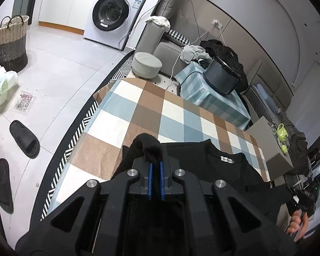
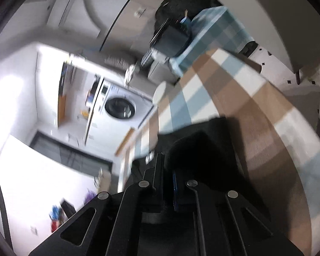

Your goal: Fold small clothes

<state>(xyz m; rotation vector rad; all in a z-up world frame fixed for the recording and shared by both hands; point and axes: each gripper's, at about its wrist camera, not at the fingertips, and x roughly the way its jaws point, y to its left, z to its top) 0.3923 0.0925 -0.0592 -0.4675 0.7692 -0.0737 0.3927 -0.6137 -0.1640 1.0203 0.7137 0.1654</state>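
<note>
- The left tongs (image 1: pixel 156 160) sit at the lower middle of the left wrist view, their blue-lined fingers nearly together and pinching a bunched fold of the black garment (image 1: pixel 213 166).
- That garment spreads from the frame's centre toward the lower right, its neckline and white label (image 1: pixel 226 159) facing up, lying on the checked table (image 1: pixel 151 106).
- In the lower right corner of the same view a hand (image 1: pixel 298 224) grips the other tool.
- The right wrist view is blurred and tilted. The right tongs (image 2: pixel 167 170) are at the lower middle, fingers close with a narrow gap; black cloth (image 2: pixel 202 149) lies against them, but I cannot tell whether it is clamped.
- A washing machine (image 1: pixel 115 15) stands at the upper left of the left view, a woven basket (image 1: pixel 10 40) at far left, and black slippers (image 1: pixel 24 138) on the floor.
</note>
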